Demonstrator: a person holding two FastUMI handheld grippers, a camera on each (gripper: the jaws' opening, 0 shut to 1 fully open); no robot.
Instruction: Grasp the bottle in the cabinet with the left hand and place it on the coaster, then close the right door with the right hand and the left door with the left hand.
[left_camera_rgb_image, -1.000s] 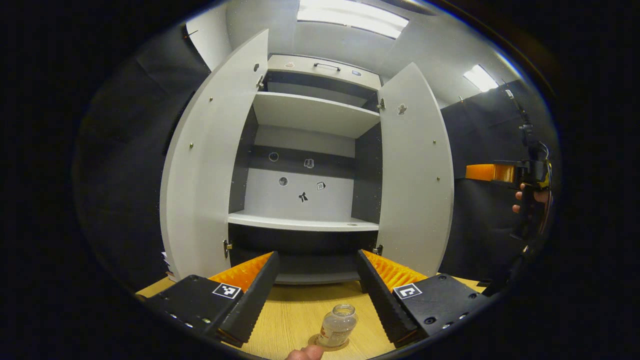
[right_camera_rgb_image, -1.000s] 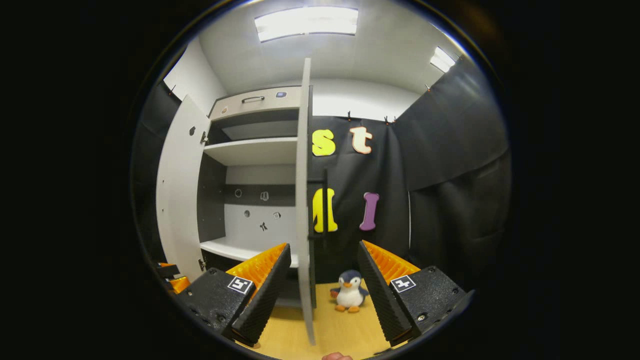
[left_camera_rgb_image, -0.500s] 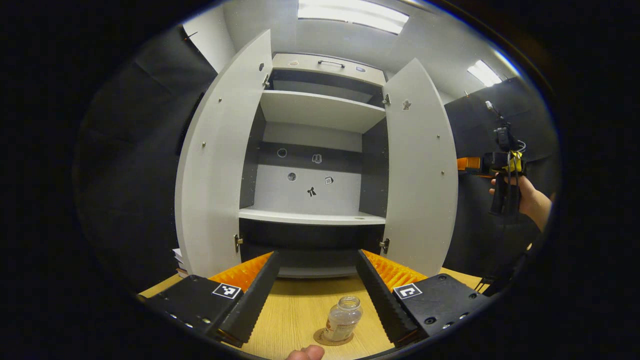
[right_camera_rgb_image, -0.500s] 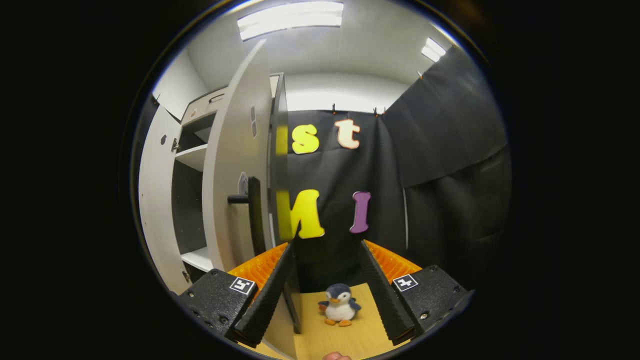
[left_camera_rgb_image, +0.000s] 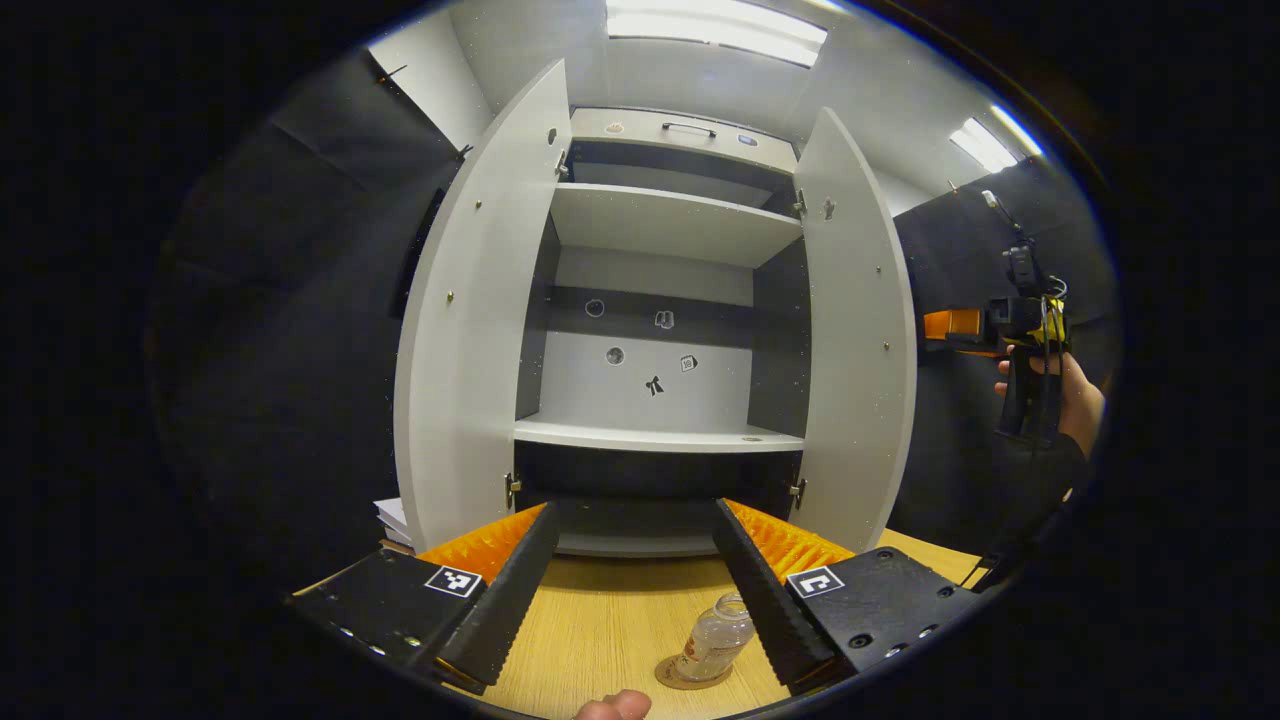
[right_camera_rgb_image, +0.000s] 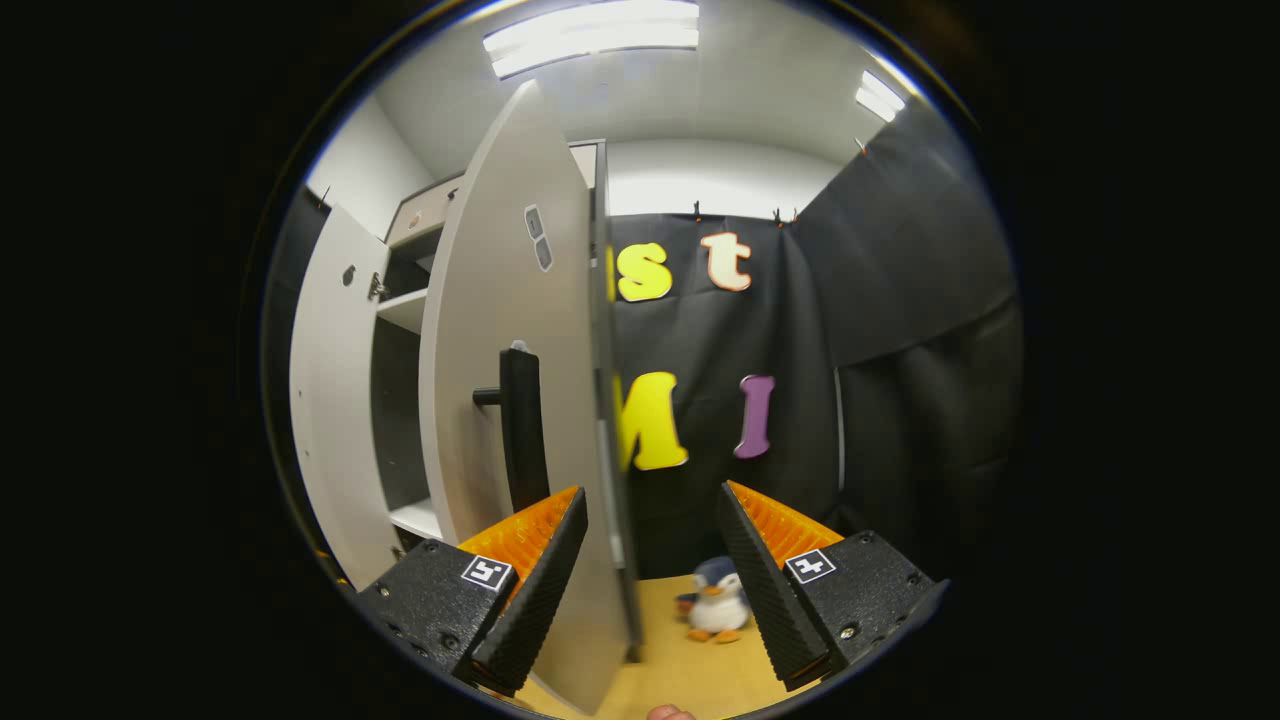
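A small clear bottle (left_camera_rgb_image: 715, 643) stands upright on a round coaster (left_camera_rgb_image: 688, 676) on the wooden table, just inside the right finger of my open left gripper (left_camera_rgb_image: 635, 590), which holds nothing. Behind it the cabinet has its left door (left_camera_rgb_image: 470, 320) and right door (left_camera_rgb_image: 858, 330) both swung open. My right gripper (left_camera_rgb_image: 958, 324) hangs beyond the right door, held by a hand (left_camera_rgb_image: 1078, 400). In the right gripper view, the right door (right_camera_rgb_image: 500, 330) shows its outer face and black handle (right_camera_rgb_image: 522, 430). Its free edge (right_camera_rgb_image: 606, 450) runs down between the fingers of my open right gripper (right_camera_rgb_image: 650, 580).
A plush penguin (right_camera_rgb_image: 716, 606) sits on the table right of the door's edge. The cabinet shelves (left_camera_rgb_image: 655, 437) are bare, with small stickers on the back wall. A stack of papers (left_camera_rgb_image: 396, 516) lies by the left door's foot. Black cloth walls close in both sides.
My right gripper has come round to the right door's outer side, so its edge now stands between the fingers. The left gripper has shifted left; the bottle now lies near its right finger.
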